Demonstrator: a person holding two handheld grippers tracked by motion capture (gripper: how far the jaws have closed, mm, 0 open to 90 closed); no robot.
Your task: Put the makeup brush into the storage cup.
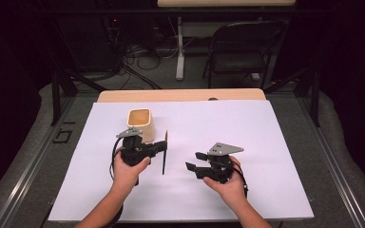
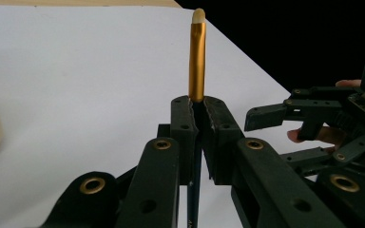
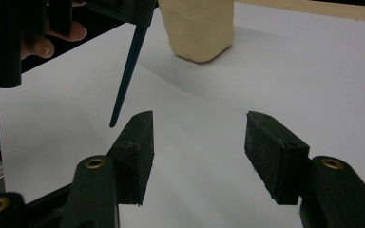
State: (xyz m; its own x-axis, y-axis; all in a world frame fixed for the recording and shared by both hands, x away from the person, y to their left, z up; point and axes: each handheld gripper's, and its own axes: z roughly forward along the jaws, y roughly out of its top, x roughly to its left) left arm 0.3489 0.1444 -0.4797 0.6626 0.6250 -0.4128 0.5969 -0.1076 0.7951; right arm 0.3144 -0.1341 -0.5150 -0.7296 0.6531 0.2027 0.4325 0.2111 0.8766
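Note:
A paintbrush [image 1: 164,164] with a dark blue handle, a gold ferrule [image 2: 196,66] and a pale tip stands nearly upright above the white sheet. My left gripper [image 1: 163,145] is shut on it just below the ferrule, as the left gripper view shows at the jaws [image 2: 197,118]. Just behind that gripper on the left, a cream cup [image 1: 139,124] stands upright on the sheet. To the right of the brush, my right gripper [image 1: 193,160] is open with nothing between its jaws [image 3: 199,137]. In its view the brush handle [image 3: 126,76] hangs at upper left, with the cup [image 3: 202,26] beyond.
The white sheet [image 1: 247,128] covers most of the wooden table [image 1: 180,95]. A folding chair [image 1: 247,47] and loose cables [image 1: 142,59] sit on the floor beyond the far edge. Dark frame posts [image 1: 55,97] stand at the table's far corners.

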